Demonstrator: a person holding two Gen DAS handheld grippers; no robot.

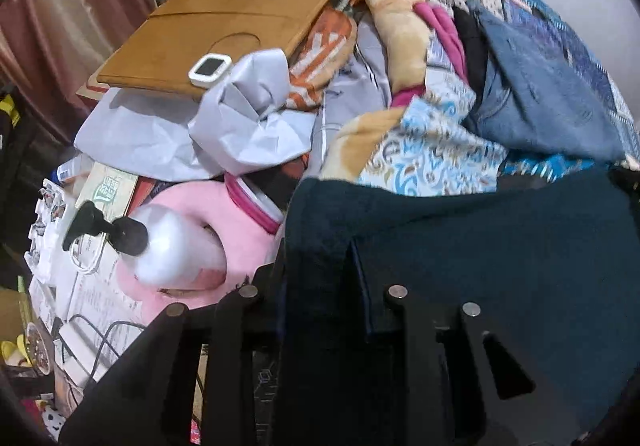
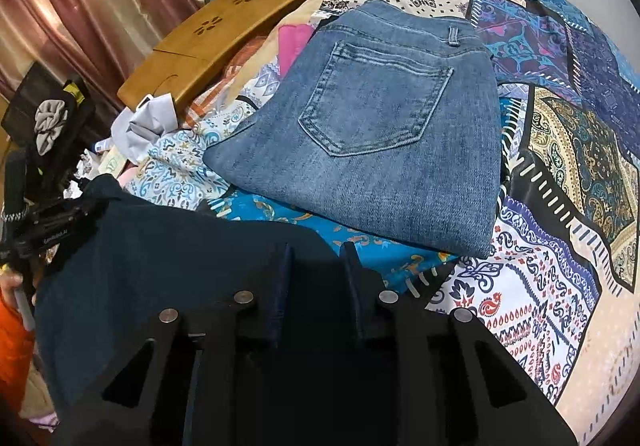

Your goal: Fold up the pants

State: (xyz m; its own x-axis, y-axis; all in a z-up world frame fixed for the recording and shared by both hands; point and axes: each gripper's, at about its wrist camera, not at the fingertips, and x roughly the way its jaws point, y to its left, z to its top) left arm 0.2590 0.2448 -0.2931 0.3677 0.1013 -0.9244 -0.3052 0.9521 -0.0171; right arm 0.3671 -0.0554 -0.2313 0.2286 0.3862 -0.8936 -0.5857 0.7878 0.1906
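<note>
Dark navy pants [image 1: 480, 246] hang between both grippers, held up above the bed. My left gripper [image 1: 320, 246] is shut on one edge of the dark pants; the fabric drapes over its right finger. My right gripper [image 2: 316, 250] is shut on the other edge of the dark pants [image 2: 160, 254]. The left gripper [image 2: 52, 226] shows at the left of the right wrist view, clamped on the cloth. Folded blue jeans [image 2: 372, 125] lie on the patterned bedspread [image 2: 560, 205] just beyond; they also show in the left wrist view [image 1: 540, 97].
A wooden lap tray [image 1: 224, 25] with a small white device [image 1: 210, 70] lies at the back left. Crumpled grey fabric [image 1: 240, 125], a pink pillow [image 1: 224, 226], a white pump bottle [image 1: 172, 250] and papers crowd the left. Pink curtains [image 2: 100, 5] hang behind.
</note>
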